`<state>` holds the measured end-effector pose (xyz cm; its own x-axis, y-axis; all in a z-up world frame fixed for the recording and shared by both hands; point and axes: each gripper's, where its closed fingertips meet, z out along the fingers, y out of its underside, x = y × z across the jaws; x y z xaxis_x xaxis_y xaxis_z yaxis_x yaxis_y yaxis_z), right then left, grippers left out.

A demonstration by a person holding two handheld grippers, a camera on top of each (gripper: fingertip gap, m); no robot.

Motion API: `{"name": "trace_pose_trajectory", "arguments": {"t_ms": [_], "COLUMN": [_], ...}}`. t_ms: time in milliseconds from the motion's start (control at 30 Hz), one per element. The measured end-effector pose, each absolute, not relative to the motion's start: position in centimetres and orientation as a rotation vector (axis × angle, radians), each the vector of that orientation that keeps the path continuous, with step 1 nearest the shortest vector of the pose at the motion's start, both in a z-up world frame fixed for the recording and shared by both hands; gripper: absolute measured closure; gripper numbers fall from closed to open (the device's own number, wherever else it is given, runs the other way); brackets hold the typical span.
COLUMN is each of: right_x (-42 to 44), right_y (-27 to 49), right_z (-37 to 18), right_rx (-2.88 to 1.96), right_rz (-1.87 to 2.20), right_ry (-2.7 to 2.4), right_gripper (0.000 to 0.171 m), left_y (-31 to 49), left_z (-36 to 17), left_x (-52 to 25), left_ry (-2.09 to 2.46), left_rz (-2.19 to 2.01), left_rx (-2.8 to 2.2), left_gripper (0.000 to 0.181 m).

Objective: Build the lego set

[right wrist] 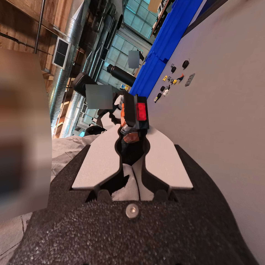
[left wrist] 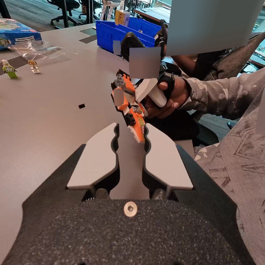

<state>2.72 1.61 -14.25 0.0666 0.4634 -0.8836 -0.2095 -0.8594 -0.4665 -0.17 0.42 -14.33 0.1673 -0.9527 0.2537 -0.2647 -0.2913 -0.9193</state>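
A wide, pale grey table [left wrist: 57, 114] fills most of the left wrist view, in an open office with black chairs on a dark floor behind it. The right wrist view is rolled sideways, so the table runs up its right side; beyond are wooden ceiling boards, silver ducts and large windows.

On the table's far side stands a blue plastic bin [left wrist: 109, 35]. At far left lies a blue printed box [left wrist: 17, 34] with a crumpled clear plastic bag [left wrist: 40, 50] beside it. Near them stand a lime-green minifigure [left wrist: 9, 70] and a small gold trophy piece [left wrist: 33, 66], well apart from a lone black brick [left wrist: 81, 106] in mid-table. In the right wrist view, loose small parts [right wrist: 172, 83], black wheels among them, lie scattered near the bin.

The orange, white and black lego car [left wrist: 129, 109] is held in the air above the table's near edge, tilted, one end pointing down toward the left gripper [left wrist: 131, 131]. That gripper's jaws are spread; the car's lower end sits between the fingertips and against the right-hand one [left wrist: 147, 133], and the left-hand fingertip stands clear.

The right gripper [right wrist: 132, 134] pinches the car's upper end, its red brick [right wrist: 141, 111] facing the camera. A hand [left wrist: 169, 97] in a patterned grey sleeve wraps the right gripper's white handle, thumb on top.
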Motion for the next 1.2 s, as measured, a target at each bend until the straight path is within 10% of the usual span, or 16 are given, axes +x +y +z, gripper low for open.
{"name": "trace_pose_trajectory", "arguments": {"t_ms": [1200], "right_x": [2.0], "right_y": [2.0], "right_z": [-15.9], "right_rx": [-1.903], "right_rz": [1.535], "right_ry": [-0.365], "right_gripper": [0.147], "left_y": [0.9], "left_z": [-15.9], "left_x": [1.8], "left_ry": [0.913], "left_rz": [-1.712], "left_rx": [-1.907], "left_gripper": [0.163]}}
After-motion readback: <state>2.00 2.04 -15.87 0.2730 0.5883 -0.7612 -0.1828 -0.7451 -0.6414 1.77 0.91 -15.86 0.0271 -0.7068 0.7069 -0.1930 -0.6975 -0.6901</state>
